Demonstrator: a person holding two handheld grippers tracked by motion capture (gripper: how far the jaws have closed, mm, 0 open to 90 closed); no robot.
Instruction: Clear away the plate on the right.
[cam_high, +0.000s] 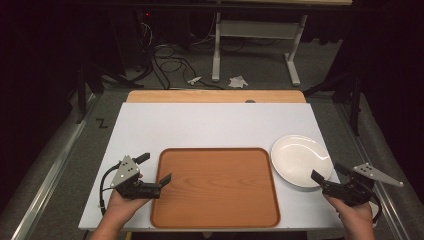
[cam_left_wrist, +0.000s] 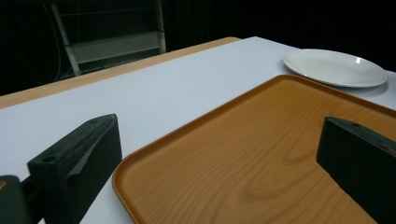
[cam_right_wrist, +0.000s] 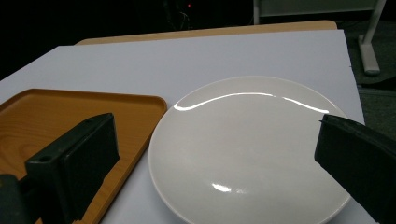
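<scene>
Right gripper (cam_high: 323, 178): jaws stood wide apart, holding nothing, aimed over the near rim of the white plate (cam_high: 299, 160), likely lined up to take it by its edge.
Left gripper (cam_high: 155, 172): jaws apart too, empty, straddling the left edge of the wooden tray (cam_high: 215, 187), perhaps to steady it.
Plate position: it lay flat on the white table (cam_high: 200, 125), just right of the tray, close but seemingly apart.
Plate look: round, shallow, glossy, bare.
Tray look: orange-brown wood grain, raised rim, nothing on it.

Bare table (cam_high: 200, 125) beyond tray (cam_high: 215, 187) and plate (cam_high: 300, 160) (just beside each other)
</scene>
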